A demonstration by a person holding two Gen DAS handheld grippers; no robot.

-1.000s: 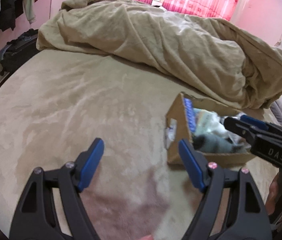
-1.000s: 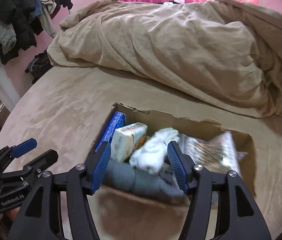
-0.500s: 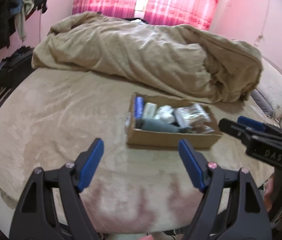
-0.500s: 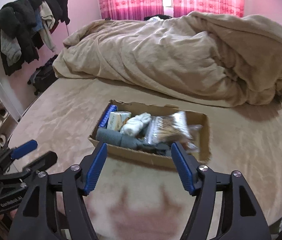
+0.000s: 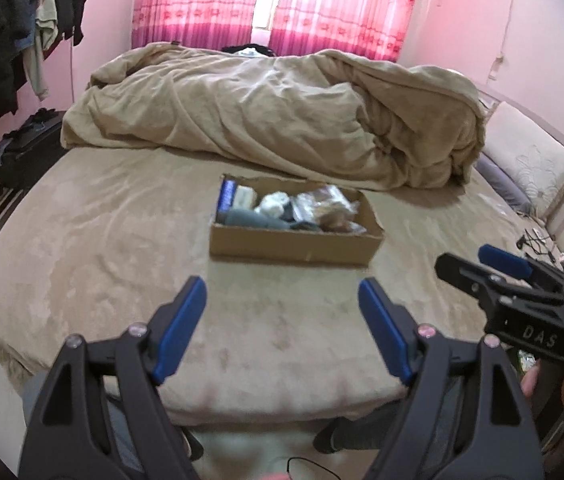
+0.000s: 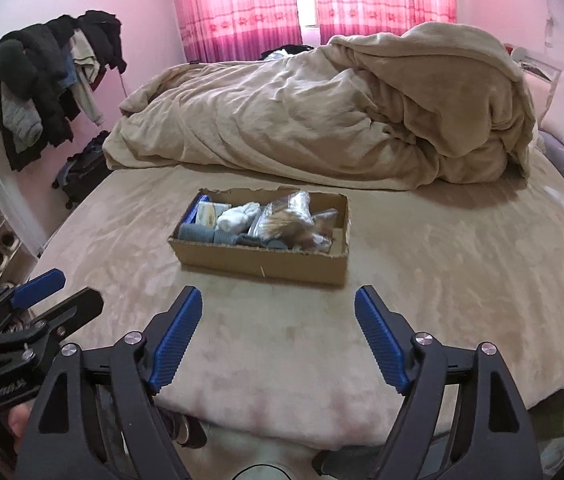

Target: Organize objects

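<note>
A shallow cardboard box [image 6: 260, 256] with a ragged torn rim sits on the bed [image 6: 422, 288], out on the tan cover just in front of the heaped beige duvet [image 6: 322, 120]. It is packed full: one blue box [image 6: 193, 210] standing against its left wall, one pale carton [image 6: 212, 213] beside that, one white rolled sock bundle [image 6: 238, 216], one grey rolled cloth [image 6: 202, 235] along the near wall, and crinkly clear packets [image 6: 286, 220] too jumbled to count. Two grippers hover at the bed's near edge, well apart from the box. The left hand-held gripper [image 5: 282, 328] gapes wide and holds nothing; the right hand-held gripper [image 6: 278, 334] is likewise spread wide and bare.
</note>
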